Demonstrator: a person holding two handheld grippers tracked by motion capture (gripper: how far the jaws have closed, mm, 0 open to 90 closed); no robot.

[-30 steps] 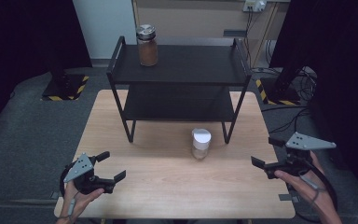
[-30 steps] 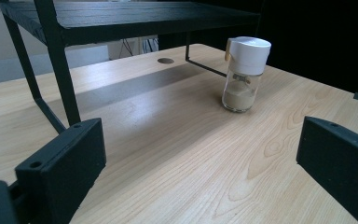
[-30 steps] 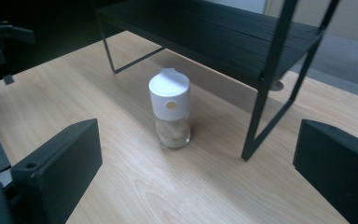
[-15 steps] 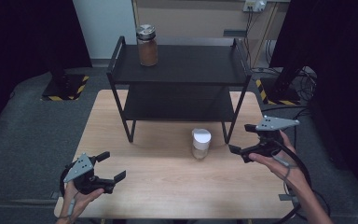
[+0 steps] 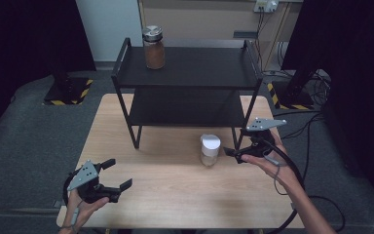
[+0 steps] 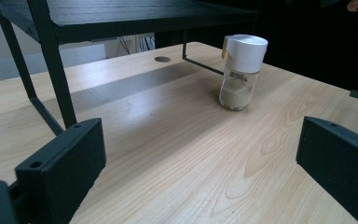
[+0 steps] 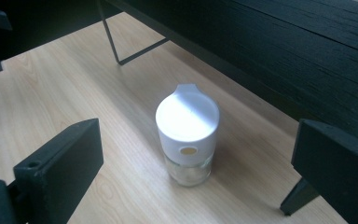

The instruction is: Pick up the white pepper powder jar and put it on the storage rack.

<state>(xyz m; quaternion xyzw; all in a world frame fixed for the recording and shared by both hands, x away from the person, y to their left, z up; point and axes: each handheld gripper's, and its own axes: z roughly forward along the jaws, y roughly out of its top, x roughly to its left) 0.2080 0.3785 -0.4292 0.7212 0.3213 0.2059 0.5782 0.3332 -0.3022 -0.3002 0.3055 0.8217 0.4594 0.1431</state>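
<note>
Dark-walled room with grey carpet; pale wooden table carrying a black two-tier shelf rack at its far side, brown-filled jar standing on the top tier. White-capped glass shaker upright on the table just in front of the rack's right front leg, partly filled with pale powder. Right tongs spread wide and empty just to the right of the shaker, not touching it, framing it in the right gripper view; left tongs likewise released and empty, well apart near the table's front left corner.
</note>
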